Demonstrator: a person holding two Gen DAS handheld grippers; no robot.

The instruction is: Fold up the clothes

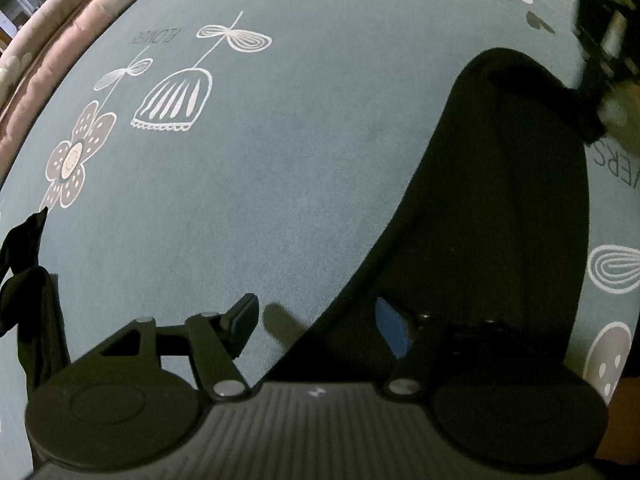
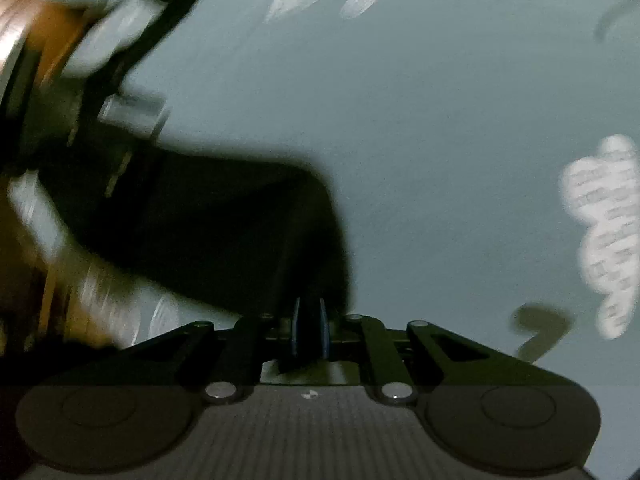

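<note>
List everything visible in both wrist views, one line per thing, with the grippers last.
black garment: one, black, lying on the bedsheet right of centre in the left wrist view; its far end is pinched by the right gripper.
bedsheet: one, grey-blue with white and pink flower prints and lettering, spread under everything.
pink quilt: one, pink, bunched along the far left edge of the sheet.
black strap: one, black, hanging at the left edge of the left wrist view.
left gripper: one, black with blue pads, jaws apart over the garment's near edge, holding nothing.
right gripper: one, black with blue pads, closed on the garment; picture blurred.
</note>
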